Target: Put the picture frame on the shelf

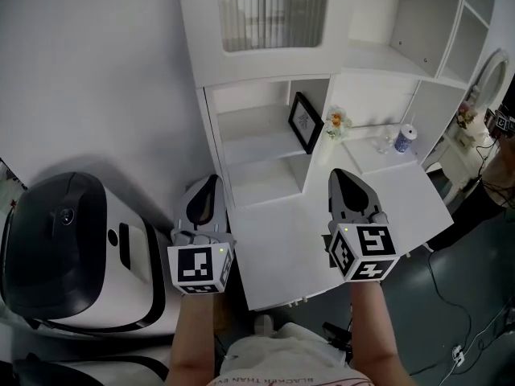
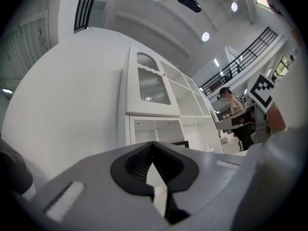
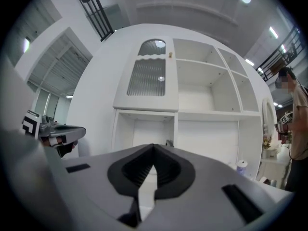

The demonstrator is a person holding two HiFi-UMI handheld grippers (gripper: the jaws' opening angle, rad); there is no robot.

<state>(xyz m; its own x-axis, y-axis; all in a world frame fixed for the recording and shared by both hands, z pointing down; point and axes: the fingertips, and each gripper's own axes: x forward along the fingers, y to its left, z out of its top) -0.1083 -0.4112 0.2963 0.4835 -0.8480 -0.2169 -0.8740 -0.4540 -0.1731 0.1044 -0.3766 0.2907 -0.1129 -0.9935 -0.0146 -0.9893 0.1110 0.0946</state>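
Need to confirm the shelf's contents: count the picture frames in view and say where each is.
1. The picture frame stands at the right side of the open compartment under the glass-door cabinet. Others could be hidden behind that door.

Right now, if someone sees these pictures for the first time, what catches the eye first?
The black rectangular picture frame stands out, leaning in a lower compartment of the white shelf unit. In front, the left tool and right tool hover shut and empty near the white desk; a bulky black-and-white machine sits at the left.
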